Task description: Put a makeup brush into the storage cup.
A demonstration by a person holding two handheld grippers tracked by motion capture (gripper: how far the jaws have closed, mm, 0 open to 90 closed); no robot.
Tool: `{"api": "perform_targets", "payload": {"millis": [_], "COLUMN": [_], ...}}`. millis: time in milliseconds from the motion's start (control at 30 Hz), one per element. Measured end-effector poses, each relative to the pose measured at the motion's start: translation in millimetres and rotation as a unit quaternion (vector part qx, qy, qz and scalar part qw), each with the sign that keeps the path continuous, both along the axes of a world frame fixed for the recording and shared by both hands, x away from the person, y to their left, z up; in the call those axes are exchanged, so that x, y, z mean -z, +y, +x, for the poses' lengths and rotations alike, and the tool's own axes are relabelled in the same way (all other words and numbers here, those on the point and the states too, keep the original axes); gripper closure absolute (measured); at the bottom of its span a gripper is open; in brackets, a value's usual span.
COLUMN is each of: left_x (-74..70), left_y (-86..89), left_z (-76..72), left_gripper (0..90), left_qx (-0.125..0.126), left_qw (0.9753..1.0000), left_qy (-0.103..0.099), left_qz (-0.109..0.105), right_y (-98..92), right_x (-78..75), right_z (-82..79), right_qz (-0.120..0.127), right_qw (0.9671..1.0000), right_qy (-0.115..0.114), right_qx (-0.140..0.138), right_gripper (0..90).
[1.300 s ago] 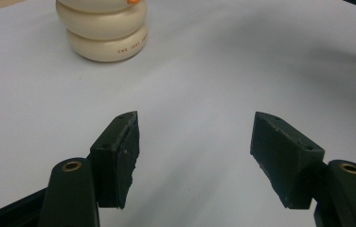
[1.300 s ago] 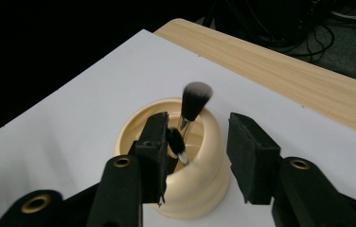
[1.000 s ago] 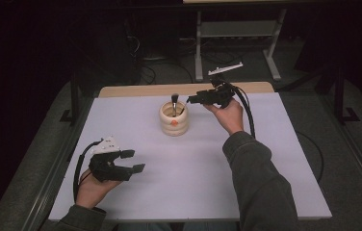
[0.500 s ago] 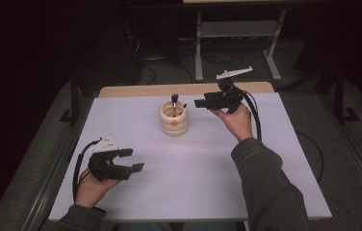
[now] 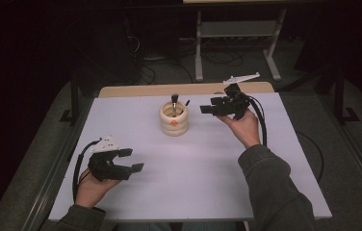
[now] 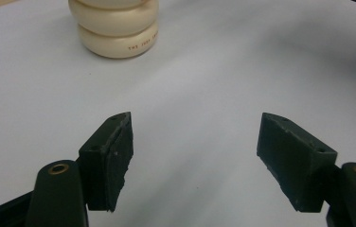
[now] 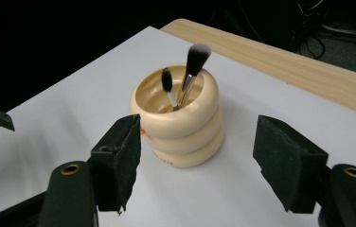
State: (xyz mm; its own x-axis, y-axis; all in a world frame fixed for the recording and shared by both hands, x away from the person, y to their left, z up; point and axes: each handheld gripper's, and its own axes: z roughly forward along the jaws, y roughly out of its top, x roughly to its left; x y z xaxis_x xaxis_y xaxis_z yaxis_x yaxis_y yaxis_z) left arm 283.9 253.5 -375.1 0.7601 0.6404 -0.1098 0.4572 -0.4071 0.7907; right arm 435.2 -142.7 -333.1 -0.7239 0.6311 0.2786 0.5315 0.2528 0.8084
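With both tongs released, the right tongs (image 5: pixel 207 109) should be lowered squarely over the makeup brushes (image 7: pixel 192 71) in the ribbed cream holder (image 7: pixel 178 127); the left tongs (image 5: pixel 132 160) could steady it.

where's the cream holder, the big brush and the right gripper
cream holder (image 7: pixel 181 137), right gripper view, middle ring of its side
big brush (image 7: pixel 197 56), right gripper view, its bristle head
right gripper (image 5: pixel 207 109), high view, between its fingertips

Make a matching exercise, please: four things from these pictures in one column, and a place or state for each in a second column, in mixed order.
1. cream holder
2. large brush
3. left gripper
4. right gripper

a. open, low at the table's near side
b. stands on the white table
c. open, raised beside the holder
d. leans inside the holder, bristles up

Pairs: 1-b, 2-d, 3-a, 4-c.
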Motion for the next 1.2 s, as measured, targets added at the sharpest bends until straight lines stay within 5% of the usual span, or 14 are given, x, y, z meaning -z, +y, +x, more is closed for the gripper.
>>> {"api": "perform_targets", "payload": {"millis": [1200], "left_x": [0.2], "left_y": [3.7], "left_z": [0.2], "left_gripper": [25.0], "left_qx": [-0.012], "left_qw": [0.9999], "left_qy": [-0.006], "left_qz": [0.002], "right_y": [-11.8], "right_x": [18.9], "right_z": [-29.1], "right_qz": [-0.013], "right_qw": [0.9999], "right_qy": [-0.001], "right_qx": [-0.006], "right_gripper": [28.9]}}
